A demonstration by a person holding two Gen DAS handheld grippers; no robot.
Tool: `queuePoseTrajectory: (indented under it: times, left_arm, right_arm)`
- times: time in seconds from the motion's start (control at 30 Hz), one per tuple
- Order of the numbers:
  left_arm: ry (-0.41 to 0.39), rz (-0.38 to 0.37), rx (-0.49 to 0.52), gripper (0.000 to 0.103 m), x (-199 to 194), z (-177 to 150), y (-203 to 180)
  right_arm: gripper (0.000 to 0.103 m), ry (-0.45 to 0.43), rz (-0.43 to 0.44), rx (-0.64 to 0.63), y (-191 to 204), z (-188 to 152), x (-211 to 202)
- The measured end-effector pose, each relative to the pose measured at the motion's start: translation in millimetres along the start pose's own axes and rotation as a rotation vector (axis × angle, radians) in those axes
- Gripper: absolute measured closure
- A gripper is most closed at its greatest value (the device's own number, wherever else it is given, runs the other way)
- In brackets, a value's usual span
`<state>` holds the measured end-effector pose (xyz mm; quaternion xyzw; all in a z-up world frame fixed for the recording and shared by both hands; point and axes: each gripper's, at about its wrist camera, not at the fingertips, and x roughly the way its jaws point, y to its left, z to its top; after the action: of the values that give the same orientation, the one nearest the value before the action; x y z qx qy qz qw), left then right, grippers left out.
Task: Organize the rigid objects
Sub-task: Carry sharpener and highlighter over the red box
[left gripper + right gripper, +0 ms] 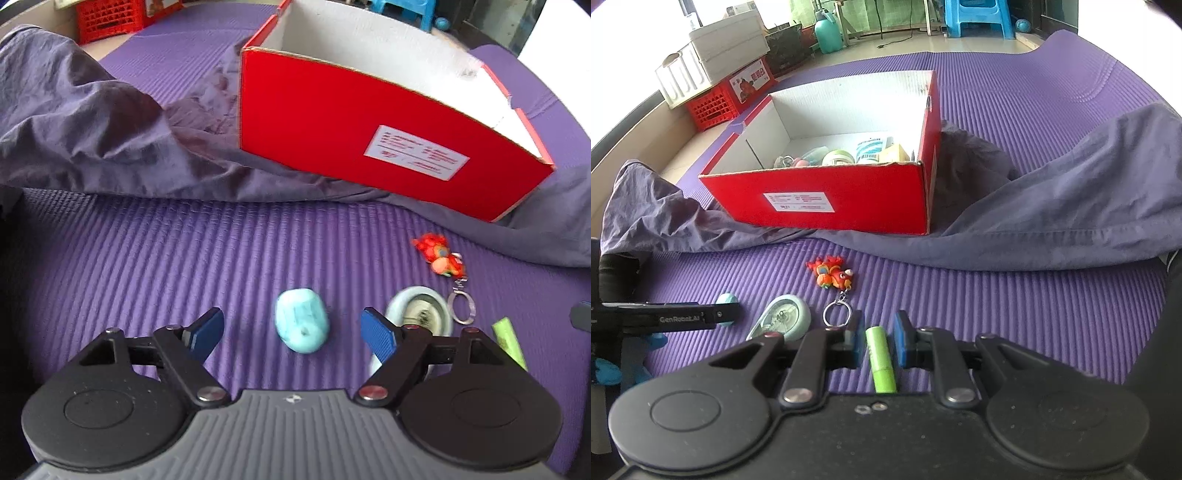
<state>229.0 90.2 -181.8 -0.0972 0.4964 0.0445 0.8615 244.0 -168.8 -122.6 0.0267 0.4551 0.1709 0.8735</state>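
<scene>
My left gripper (pixel 291 317) is open just above the purple mat, its blue fingers on either side of a turquoise egg-shaped object (pixel 301 319) without touching it. To its right lie a pale blue correction-tape dispenser (pixel 421 306) and a red-orange figurine keychain (pixel 439 256). My right gripper (pixel 880 325) is shut on a light green tube (pixel 881 358), low over the mat. The red shoebox (pixel 831 199) stands beyond, white inside, with several small items in it. In the right wrist view the left gripper's side (pixel 683 317) shows at the left edge.
A crumpled grey-purple cloth (pixel 1052 214) lies under and around the box, across the ribbed purple mat (pixel 1015 314). A red crate (pixel 713 107) with white boxes on it and a blue stool (pixel 979 18) stand on the floor beyond the mat.
</scene>
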Motion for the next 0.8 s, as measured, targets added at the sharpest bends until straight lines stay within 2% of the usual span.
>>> queuePoseTrajectory:
  times: [0.23, 0.33, 0.43, 0.47, 0.53, 0.6, 0.67, 0.7, 0.8]
  left_arm:
    - [-0.014, 0.043, -0.030, 0.023, 4, 0, 7]
    - [-0.018, 0.048, -0.020, 0.023, 4, 1, 7]
    - [-0.026, 0.057, 0.000, 0.025, 3, 0, 4]
    - [-0.031, 0.062, 0.007, 0.032, 4, -1, 3]
    - [-0.043, 0.074, 0.031, 0.039, 4, -2, -1]
    - [-0.050, 0.070, 0.048, 0.048, 3, -3, -4]
    - [-0.055, 0.058, 0.074, 0.067, 2, -5, -9]
    - [-0.055, 0.044, 0.086, 0.072, 1, -6, -12]
    - [-0.059, 0.068, 0.118, 0.073, 1, -7, -21]
  right_arm:
    - [0.086, 0.085, 0.038, -0.069, 11, -11, 25]
    - [0.079, 0.120, 0.003, -0.100, 17, -18, 42]
    - [0.072, 0.150, 0.017, -0.081, 16, -22, 51]
    - [0.064, 0.156, 0.015, -0.078, 15, -24, 53]
    - [0.062, 0.161, -0.005, -0.098, 18, -26, 57]
    - [0.065, 0.175, -0.023, -0.132, 22, -29, 60]
    - [0.070, 0.167, -0.049, -0.180, 27, -31, 61]
    - [0.076, 0.163, -0.067, -0.205, 30, -33, 60]
    - [0.084, 0.155, -0.091, -0.223, 29, -33, 62]
